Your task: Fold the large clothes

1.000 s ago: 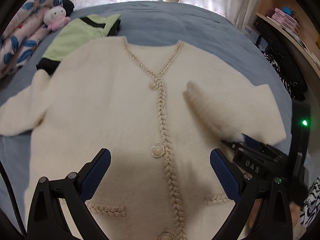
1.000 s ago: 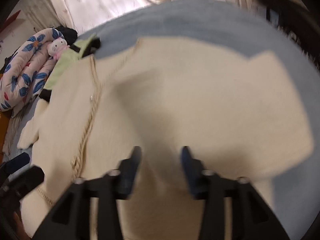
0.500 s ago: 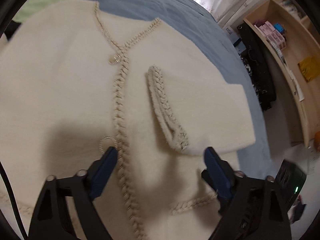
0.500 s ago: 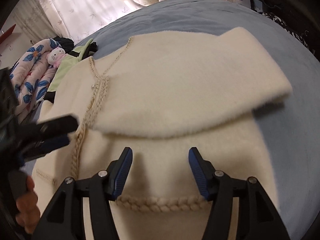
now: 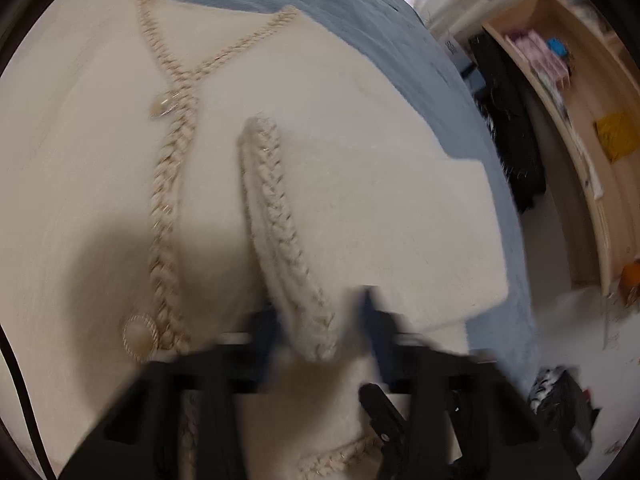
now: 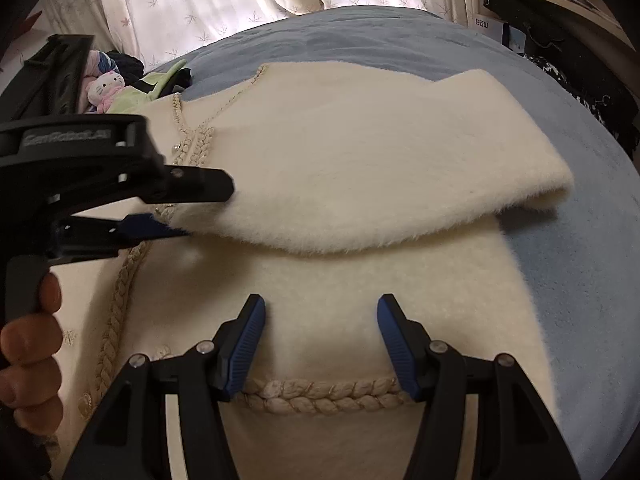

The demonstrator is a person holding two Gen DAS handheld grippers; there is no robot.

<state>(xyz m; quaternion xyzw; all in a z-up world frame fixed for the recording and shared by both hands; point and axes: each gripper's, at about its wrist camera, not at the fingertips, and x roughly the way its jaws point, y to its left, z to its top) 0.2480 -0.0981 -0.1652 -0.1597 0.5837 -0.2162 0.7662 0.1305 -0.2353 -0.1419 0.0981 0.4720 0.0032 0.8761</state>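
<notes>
Cream cardigan [image 6: 360,168] spread flat on blue bed [image 6: 580,272], sleeve [image 5: 380,216] folded across the front. Left gripper [image 5: 320,332] jaws just closing, apparently pinching the braided cuff [image 5: 280,236], though blurred. Right gripper [image 6: 320,344] jaws apart, empty, above the braided pocket trim [image 6: 320,396].

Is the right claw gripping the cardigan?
No, the right claw hangs open over the cream cardigan, its blue pads well apart and pinching no fabric.
</notes>
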